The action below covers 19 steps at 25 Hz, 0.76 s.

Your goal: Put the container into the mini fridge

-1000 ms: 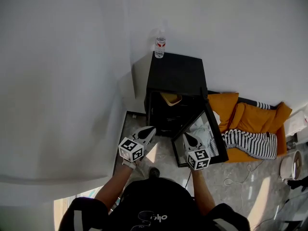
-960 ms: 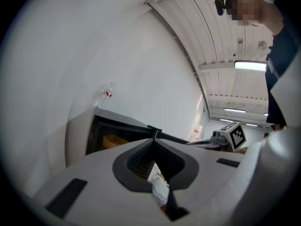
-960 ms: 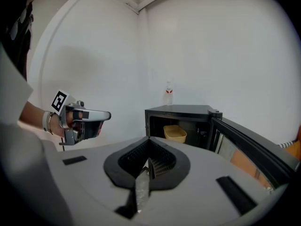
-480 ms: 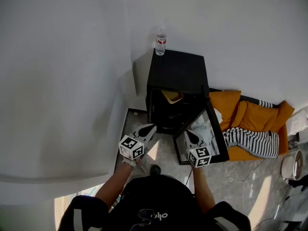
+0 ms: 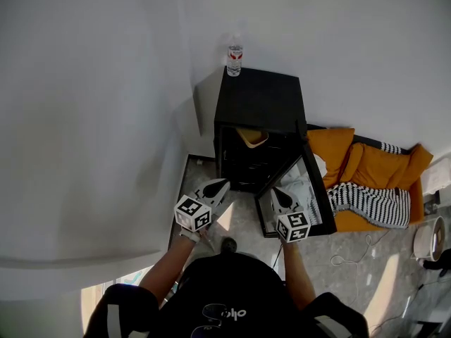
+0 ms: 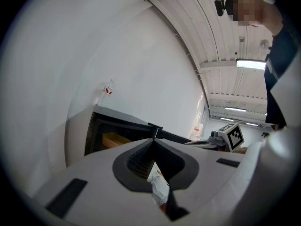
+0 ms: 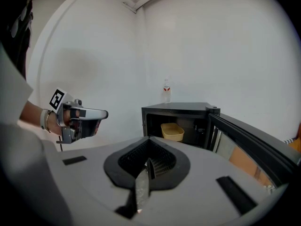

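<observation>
Center frame, inside open mini fridge [image 5: 261, 104]: yellow container [image 5: 251, 137] on upper shelf.
Left hand-held gripper [image 5: 220, 185] and right hand-held gripper [image 5: 275, 193] both closed, empty, lower center near the mini fridge; bottle [image 5: 235, 55] on its top.

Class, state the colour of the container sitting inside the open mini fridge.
Pale yellow. The container shows best in the right gripper view.

The person's arms [image 5: 169, 272] reach forward, side by side. The left gripper [image 5: 217, 186] and right gripper [image 5: 276, 193] are held apart from each other. Each has its jaws pressed together, empty.
</observation>
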Motion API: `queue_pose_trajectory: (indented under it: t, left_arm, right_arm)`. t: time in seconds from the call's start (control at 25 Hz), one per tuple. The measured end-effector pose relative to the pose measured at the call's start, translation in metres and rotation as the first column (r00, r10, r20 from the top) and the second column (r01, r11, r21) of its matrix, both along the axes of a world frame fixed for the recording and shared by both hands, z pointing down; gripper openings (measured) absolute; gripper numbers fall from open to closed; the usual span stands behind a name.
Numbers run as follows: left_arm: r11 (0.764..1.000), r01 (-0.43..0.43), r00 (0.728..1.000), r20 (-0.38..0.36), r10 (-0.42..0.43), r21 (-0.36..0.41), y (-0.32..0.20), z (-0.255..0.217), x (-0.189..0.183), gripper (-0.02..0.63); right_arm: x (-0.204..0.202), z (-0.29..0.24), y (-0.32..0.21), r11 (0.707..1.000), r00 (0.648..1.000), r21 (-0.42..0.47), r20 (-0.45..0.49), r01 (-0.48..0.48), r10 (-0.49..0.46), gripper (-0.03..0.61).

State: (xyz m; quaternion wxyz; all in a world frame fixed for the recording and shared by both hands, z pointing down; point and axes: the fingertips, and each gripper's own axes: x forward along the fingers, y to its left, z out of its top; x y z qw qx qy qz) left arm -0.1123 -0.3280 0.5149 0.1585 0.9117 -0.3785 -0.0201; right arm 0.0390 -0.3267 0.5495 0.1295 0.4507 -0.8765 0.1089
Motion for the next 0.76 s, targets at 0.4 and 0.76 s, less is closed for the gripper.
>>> queue_pose_trajectory:
  t: [0.4,0.76]
  left_arm:
    - [1.0,0.0,1.0,0.011,0.0,-0.009,-0.0013,0.004,0.0033,0.008]
    - [1.0,0.003,1.0,0.014,-0.003,-0.006,-0.0036,0.0042,0.0045,0.008]
  right_arm:
    - [0.0034,0.0023,-0.0034,1.0,1.0,-0.002,0.003,0.005,-0.005,0.008]
    - [0.0039,0.0033,-0.0059,1.0,1.0,0.0,0.007,0.011,-0.011,0.008]
